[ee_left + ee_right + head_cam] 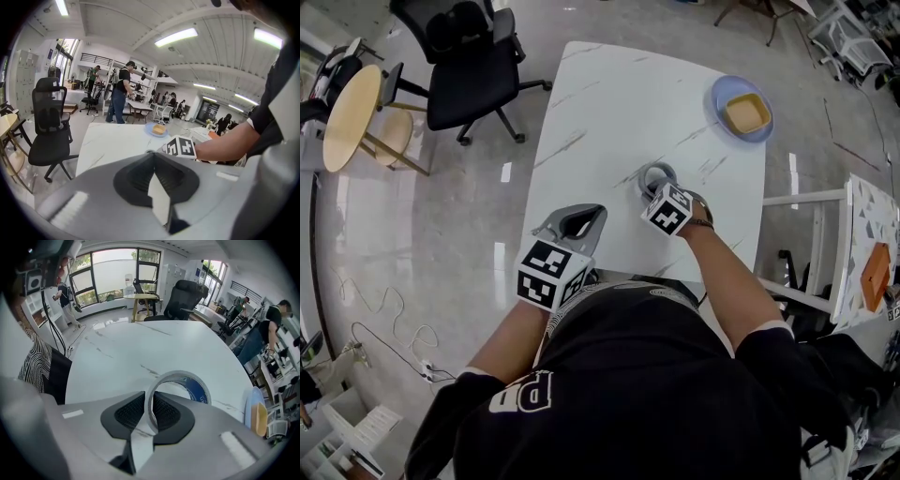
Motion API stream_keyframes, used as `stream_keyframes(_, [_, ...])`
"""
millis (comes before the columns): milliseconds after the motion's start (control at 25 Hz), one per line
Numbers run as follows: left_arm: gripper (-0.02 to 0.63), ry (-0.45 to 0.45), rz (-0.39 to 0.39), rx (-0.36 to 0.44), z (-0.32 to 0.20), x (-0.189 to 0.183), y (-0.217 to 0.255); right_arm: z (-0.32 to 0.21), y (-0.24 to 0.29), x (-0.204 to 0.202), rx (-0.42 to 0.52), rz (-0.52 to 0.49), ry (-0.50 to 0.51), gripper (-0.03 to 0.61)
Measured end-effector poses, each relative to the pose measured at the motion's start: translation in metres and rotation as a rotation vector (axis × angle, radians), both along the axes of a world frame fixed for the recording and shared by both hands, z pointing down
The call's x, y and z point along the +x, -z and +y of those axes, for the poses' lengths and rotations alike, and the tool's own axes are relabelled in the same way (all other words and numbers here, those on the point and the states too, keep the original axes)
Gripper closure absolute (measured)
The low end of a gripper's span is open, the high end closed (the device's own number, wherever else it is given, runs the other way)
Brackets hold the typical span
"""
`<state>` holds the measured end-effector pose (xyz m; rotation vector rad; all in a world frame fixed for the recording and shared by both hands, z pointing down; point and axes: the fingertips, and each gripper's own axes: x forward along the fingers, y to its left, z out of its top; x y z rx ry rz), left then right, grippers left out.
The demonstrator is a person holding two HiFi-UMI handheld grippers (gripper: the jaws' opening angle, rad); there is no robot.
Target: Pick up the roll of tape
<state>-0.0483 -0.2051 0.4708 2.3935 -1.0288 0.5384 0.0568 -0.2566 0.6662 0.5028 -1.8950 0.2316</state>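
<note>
— Where's your left one?
— My left gripper (152,158) hangs over the near edge of the tabletop (609,94), fingers pressed together, nothing between them.
— And the right?
— My right gripper (150,401) is mid-tabletop, fingers clamped on the roll of tape (198,391), one finger inside the ring.

White table (609,103) streaked with thin grey veins. On it, off-white roll of tape (196,391) with blue inner face; pale blue plate (719,97) bearing a tan square piece (746,113). Grey left gripper (152,159) and right gripper (149,401), black ribbed pads (129,412), black-and-white marker cubes (667,209). Beside the table, black office chair (469,66).
</note>
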Motion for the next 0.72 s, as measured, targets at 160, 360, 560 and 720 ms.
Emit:
stream_keyframes(160, [0.554,-0.014,0.002,0.013,-0.003,0.005,0.004,0.0,0.023,-0.002,0.038,-0.057,-0.034,0.526])
stream_keyframes(360, [0.555,-0.039,0.003,0.032,-0.006,0.016,0.009,0.004,0.054,0.002,0.086,-0.141,-0.099,0.528])
stream_keyframes(560, [0.555,-0.064,0.011,0.037,-0.01,0.026,0.011,0.012,0.088,0.008,0.12,-0.249,-0.176,0.528])
stream_keyframes(720, [0.554,-0.081,0.017,0.035,-0.014,0.033,0.012,0.014,0.127,0.013,0.149,-0.366,-0.256,0.528])
